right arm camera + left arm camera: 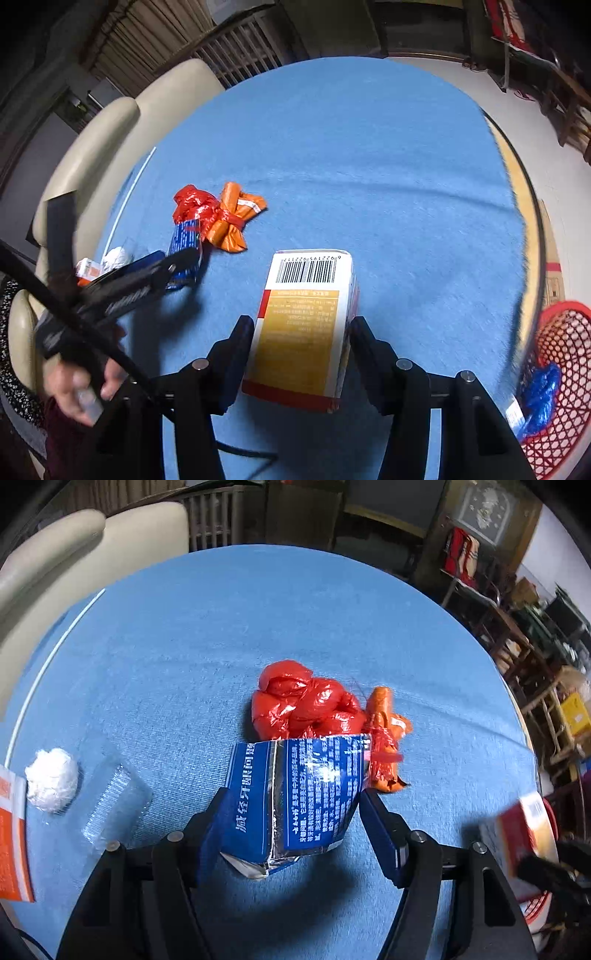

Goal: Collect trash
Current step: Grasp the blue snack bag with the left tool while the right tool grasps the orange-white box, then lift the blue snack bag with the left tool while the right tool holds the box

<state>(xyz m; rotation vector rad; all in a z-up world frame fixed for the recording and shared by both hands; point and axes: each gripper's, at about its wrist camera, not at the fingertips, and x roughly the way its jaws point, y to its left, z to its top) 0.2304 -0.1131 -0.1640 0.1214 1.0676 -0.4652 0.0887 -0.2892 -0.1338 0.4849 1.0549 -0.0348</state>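
Observation:
My left gripper is shut on a crumpled blue toothpaste box, held just above the blue table. A knotted red plastic bag and an orange wrapper lie right behind it. My right gripper is shut on a white, yellow and red carton with a barcode, held over the table. In the right wrist view the left gripper with the blue box is at the left, beside the red bag and the orange wrapper.
A white paper ball, a clear plastic blister and an orange-white box lie at the table's left. A red mesh basket with blue trash in it stands past the table's right edge. A beige sofa is behind.

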